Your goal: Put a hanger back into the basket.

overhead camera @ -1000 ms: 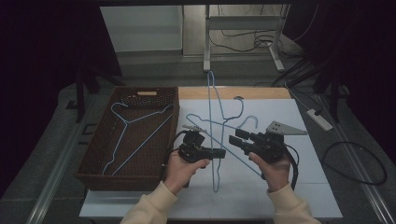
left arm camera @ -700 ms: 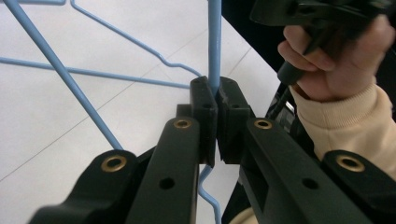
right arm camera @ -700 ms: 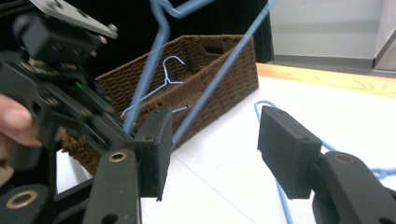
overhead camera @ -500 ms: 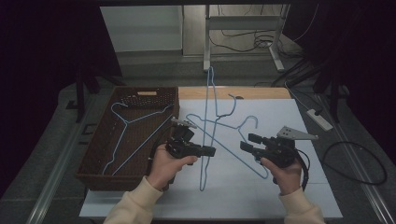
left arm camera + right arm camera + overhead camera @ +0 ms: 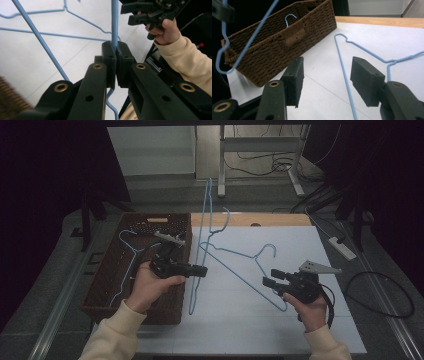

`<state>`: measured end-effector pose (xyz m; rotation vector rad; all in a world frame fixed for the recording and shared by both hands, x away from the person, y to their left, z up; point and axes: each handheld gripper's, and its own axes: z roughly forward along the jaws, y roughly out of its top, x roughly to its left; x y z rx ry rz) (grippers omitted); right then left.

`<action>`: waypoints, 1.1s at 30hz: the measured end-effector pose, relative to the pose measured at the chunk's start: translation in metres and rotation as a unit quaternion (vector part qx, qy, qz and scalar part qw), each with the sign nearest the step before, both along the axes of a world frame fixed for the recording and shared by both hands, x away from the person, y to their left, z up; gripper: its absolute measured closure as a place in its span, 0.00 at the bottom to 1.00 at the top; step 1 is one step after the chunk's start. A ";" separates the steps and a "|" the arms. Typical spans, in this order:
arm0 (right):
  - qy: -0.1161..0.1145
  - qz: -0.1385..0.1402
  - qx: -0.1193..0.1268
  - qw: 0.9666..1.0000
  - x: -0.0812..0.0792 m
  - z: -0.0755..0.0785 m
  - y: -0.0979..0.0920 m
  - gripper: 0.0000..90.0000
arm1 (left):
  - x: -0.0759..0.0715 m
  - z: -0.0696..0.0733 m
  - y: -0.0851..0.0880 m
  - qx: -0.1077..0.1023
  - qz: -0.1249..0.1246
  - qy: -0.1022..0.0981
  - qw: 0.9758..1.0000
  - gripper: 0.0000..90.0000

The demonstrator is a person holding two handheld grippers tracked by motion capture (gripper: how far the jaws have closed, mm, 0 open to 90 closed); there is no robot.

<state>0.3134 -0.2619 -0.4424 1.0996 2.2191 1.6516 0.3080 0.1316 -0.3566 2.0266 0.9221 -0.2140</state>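
Two blue wire hangers are still outside the brown wicker basket (image 5: 105,290), which sits at the left of the white desk (image 5: 300,320) and already holds one hanger (image 5: 131,260). The lifted hanger (image 5: 200,250) stands on edge just beside the basket's right wall, its wire clamped between the shut jaws of the left tool (image 5: 200,270). To land it well, carry it over the rim, tip it flat, and let go only once the hook clears the weave. The other hanger (image 5: 245,270) lies flat on the desk; the right tool (image 5: 266,277) hovers near it, jaws apart and gripping nothing, having just been widening.
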 end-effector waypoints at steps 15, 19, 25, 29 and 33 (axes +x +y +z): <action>0.008 -0.007 -0.004 1.000 0.002 -0.006 -0.002 0.50 | 0.005 0.026 0.067 0.013 0.024 -0.027 0.999 0.97; 0.008 -0.009 -0.006 1.000 0.003 -0.007 -0.002 0.50 | 0.011 0.019 0.087 0.023 0.035 -0.023 0.999 0.97; 0.012 -0.010 -0.006 1.000 0.003 -0.008 -0.001 0.50 | 0.018 0.006 0.104 0.045 0.055 -0.026 0.997 0.97; 0.013 -0.010 -0.008 1.000 0.003 -0.010 -0.001 0.50 | 0.020 -0.002 0.108 0.060 0.059 -0.033 0.996 0.97; 0.015 -0.009 -0.010 1.000 0.003 -0.011 0.000 0.50 | 0.023 -0.011 0.110 0.078 0.062 -0.034 0.994 0.97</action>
